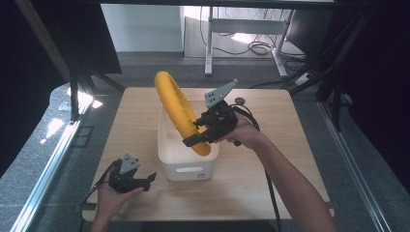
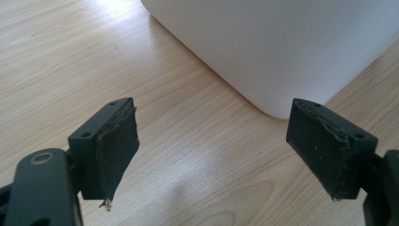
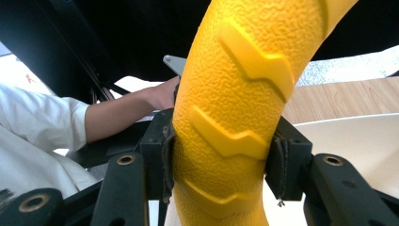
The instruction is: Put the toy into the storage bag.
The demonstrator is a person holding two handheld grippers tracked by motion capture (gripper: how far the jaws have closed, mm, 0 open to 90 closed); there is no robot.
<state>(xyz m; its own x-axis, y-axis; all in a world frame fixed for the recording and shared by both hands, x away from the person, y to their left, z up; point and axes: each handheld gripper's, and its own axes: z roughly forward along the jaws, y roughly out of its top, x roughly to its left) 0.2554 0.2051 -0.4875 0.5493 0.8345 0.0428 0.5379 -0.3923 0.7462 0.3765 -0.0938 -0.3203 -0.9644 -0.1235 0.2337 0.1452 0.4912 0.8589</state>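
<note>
Right hand-held gripper (image 1: 197,136) clamps the yellow ring (image 1: 178,107), tilted over the white bin (image 1: 187,171); ring's far half hidden, top cut off in the right gripper view. Left hand-held gripper (image 1: 147,180) released on worktop (image 1: 270,145).

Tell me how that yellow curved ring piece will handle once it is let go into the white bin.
The yellow ring piece probably stays stiff: it keeps its arc, held only near its lower end by the right gripper. Its pebbled, ridged skin likely resists slipping. Being curved and taller than the white bin, it may rock or lean on the rim.
</note>
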